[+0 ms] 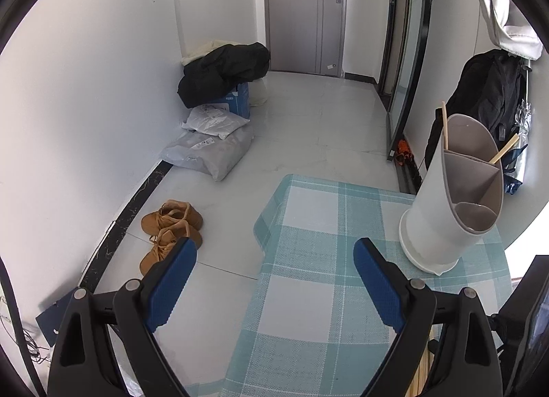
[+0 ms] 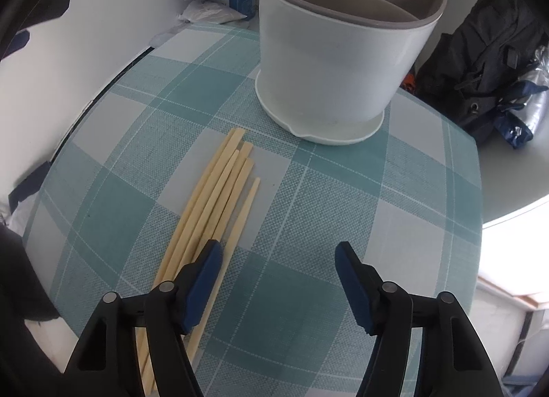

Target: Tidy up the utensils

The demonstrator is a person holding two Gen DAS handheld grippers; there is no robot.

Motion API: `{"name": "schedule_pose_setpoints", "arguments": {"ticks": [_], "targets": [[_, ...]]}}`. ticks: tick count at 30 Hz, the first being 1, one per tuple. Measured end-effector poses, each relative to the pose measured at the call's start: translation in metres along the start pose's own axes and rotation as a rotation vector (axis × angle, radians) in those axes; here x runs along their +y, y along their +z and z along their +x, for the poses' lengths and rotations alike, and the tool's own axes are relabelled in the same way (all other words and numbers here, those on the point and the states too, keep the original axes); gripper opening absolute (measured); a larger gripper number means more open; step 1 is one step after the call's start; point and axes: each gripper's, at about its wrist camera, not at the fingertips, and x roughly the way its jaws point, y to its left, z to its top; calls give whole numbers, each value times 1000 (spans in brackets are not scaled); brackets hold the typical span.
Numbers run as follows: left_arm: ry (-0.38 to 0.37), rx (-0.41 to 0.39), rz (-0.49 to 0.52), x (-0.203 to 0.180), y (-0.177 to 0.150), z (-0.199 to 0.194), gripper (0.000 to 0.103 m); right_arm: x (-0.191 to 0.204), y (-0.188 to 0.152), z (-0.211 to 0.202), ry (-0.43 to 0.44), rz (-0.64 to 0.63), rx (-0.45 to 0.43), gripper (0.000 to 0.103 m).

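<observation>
While my right gripper [image 2: 278, 280] hangs open and empty above them, six chopsticks [image 2: 219, 198] lie side by side on the checked tablecloth [image 2: 343, 225], tips toward one white holder [image 2: 339, 67]. Its left finger [image 2: 202, 283] overlaps the bundle. Two more chopsticks [image 1: 445, 126] stand in the holder's back compartments. My left gripper [image 1: 274, 287] is open wide, empty, at the table's edge. Beyond: tiled floor [image 1: 308, 122], two brown shoes [image 1: 171, 229], bags, a door [image 1: 305, 9].

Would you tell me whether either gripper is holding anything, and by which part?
Nothing is held: the left gripper is open, and the right gripper stands open beside the chopsticks.
</observation>
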Motion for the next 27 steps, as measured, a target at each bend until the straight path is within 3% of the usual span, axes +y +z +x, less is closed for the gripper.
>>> {"name": "schedule_pose_setpoints", "arguments": {"ticks": [2, 4, 12, 14, 17, 20, 23, 27], "targets": [[-1, 5, -16, 5, 0, 1, 90, 1, 1, 2, 3, -10, 14, 51], [1, 16, -31, 10, 3, 4, 90, 2, 3, 0, 2, -14, 12, 47], [2, 52, -69, 23, 0, 10, 90, 3, 23, 5, -13, -27, 3, 46], [-9, 71, -72, 25, -2, 14, 90, 4, 30, 7, 39, -21, 5, 32], [-38, 106, -80, 26, -5, 21, 90, 5, 34, 7, 74, -20, -7, 20], [-40, 135, -58, 21, -9, 28, 90, 2, 32, 7, 89, -9, -26, 6], [-70, 181, -17, 7, -14, 32, 90, -9, 27, 5, 134, 33, -36, 4], [-97, 214, 142, -32, -32, 30, 90, -28, 19, -6, 171, 102, -97, 4]]}}
